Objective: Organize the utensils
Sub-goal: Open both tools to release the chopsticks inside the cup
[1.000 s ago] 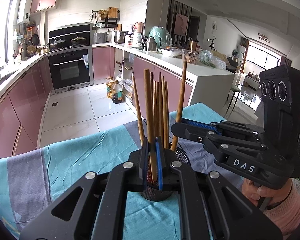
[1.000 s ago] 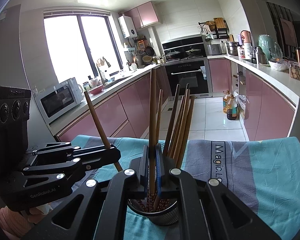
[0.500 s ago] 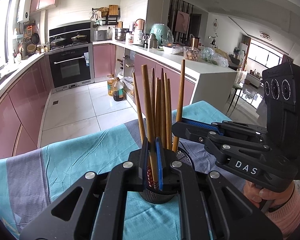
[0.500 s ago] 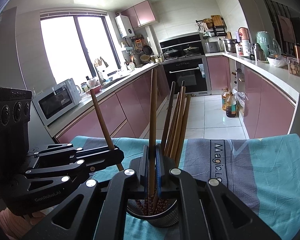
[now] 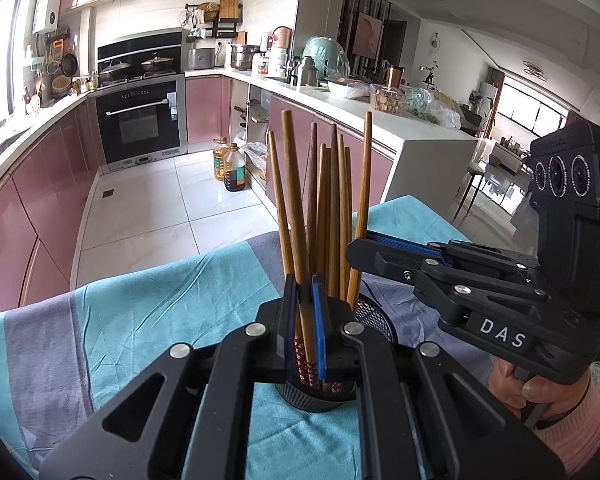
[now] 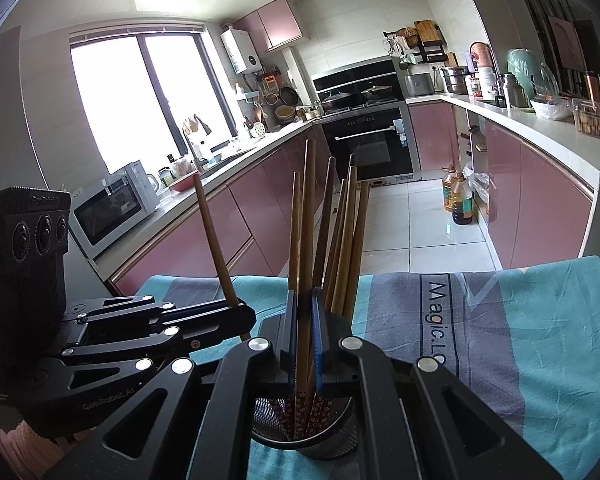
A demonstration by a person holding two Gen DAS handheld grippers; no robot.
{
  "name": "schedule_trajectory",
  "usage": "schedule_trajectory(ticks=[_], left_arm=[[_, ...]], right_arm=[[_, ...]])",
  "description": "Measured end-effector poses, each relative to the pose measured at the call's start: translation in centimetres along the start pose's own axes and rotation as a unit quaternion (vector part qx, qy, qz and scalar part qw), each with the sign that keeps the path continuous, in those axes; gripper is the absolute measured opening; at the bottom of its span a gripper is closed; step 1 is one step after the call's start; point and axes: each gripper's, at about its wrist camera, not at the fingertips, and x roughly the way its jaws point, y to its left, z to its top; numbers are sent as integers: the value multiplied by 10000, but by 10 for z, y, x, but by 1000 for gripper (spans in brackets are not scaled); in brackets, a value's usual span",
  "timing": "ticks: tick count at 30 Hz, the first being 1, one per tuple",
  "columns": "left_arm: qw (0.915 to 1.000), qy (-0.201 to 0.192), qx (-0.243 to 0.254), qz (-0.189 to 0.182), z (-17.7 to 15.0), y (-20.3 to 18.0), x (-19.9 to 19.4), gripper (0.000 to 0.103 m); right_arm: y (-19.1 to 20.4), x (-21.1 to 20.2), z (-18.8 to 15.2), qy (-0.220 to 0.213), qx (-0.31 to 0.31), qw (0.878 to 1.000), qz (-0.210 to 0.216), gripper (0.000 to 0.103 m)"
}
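Both grippers are clamping one wooden chopstick each, left gripper (image 5: 304,320) and right gripper (image 6: 305,336), above the mesh holder (image 6: 306,436) on the cloth-covered table; light, stiff, slick sticks are best pinched mid-shaft.

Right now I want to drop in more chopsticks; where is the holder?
The mesh holder stands on the teal tablecloth, low and central in both wrist views, just beyond the left gripper and right gripper, each shut on a chopstick.

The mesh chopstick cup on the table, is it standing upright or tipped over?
Upright. The cup sits flat on the blue cloth, mouth up, with chopsticks standing in it.
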Motion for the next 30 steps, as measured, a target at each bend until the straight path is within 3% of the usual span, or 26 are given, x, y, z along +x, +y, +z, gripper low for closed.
schedule_trajectory(ticks=[30], left_arm=[[9998,209,-49,-41,-8,9,28,9]], right_arm=[[-4,4,0,71,73,9999,-15,8]])
